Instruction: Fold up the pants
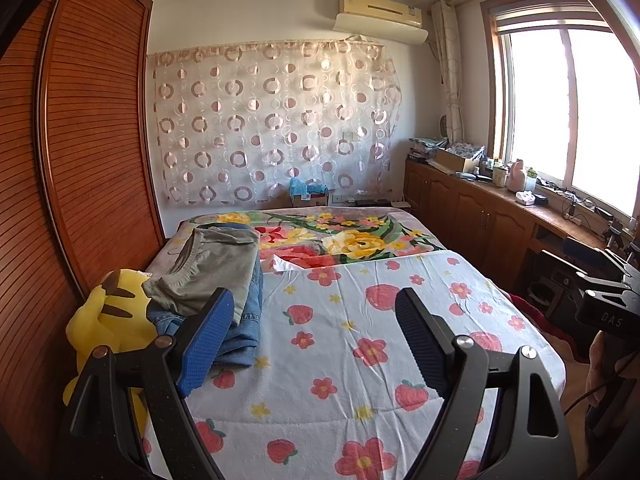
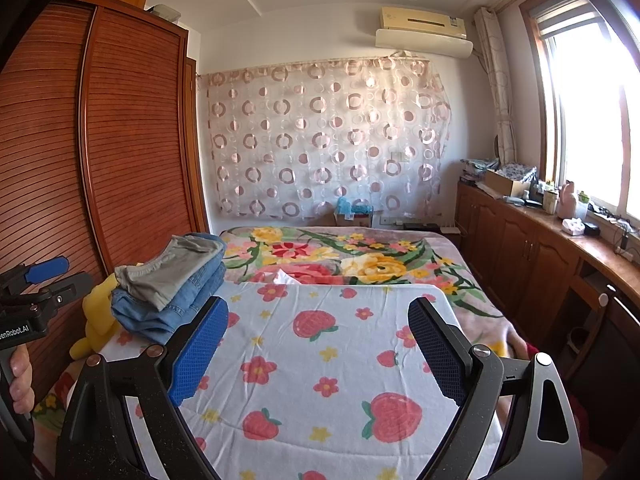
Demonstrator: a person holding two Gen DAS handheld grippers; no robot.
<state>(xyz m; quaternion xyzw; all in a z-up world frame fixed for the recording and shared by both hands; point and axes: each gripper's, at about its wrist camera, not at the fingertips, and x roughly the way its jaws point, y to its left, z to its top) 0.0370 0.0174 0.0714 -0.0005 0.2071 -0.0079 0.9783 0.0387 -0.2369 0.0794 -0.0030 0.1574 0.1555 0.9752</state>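
Left gripper (image 1: pixel 316 336): jaws wide apart, holding nothing, above strawberry-print sheet (image 1: pixel 360 360).

Pants stack (image 1: pixel 224 280), left of centre in left wrist view, at bed's left edge: grey-green elastic-waist pair on top, folded denim beneath. Yellow plush toy (image 1: pixel 108 320) just beside.

Judged: top pair soft, light, limp; denim heavier, stiffer. Best hold: waistband.

Right gripper (image 2: pixel 318 340): jaws equally spread, empty.
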